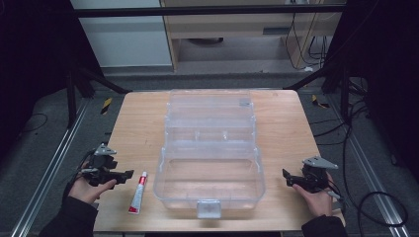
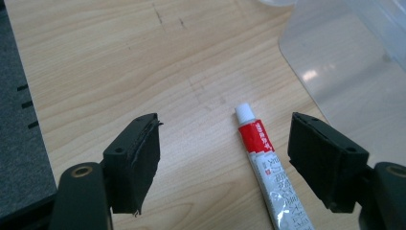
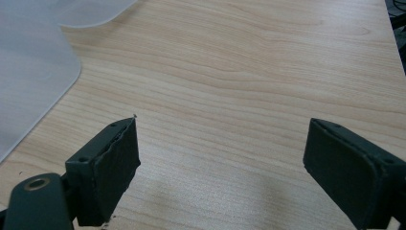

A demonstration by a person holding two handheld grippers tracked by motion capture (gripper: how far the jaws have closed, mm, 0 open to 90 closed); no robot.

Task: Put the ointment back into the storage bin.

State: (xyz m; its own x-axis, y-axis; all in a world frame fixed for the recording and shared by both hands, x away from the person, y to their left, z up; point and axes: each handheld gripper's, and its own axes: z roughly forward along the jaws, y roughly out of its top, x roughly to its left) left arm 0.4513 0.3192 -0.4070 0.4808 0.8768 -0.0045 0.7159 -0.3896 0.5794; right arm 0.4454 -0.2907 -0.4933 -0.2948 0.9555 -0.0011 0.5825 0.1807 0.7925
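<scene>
A clear plastic box [image 1: 210, 148] with its lid swung open lies in the middle of the wooden table [image 1: 143, 118]. A small white tube with a red band [image 1: 139, 192] lies flat just left of the box's front corner. My left gripper [image 1: 129, 173] is open, low over the table beside the tube. In the left gripper view the tube [image 2: 265, 165] lies between the spread jaws, nearer the right one, with its white cap pointing away. My right gripper [image 1: 285, 174] is open to the right of the box, with bare wood between its jaws [image 3: 220, 158].
The box's clear wall [image 2: 344, 62] stands close on the right in the left gripper view, and a rounded corner of the box [image 3: 33, 72] shows at the left in the right gripper view. Dark frame struts [image 1: 101, 81] and cables [image 1: 375, 197] surround the table.
</scene>
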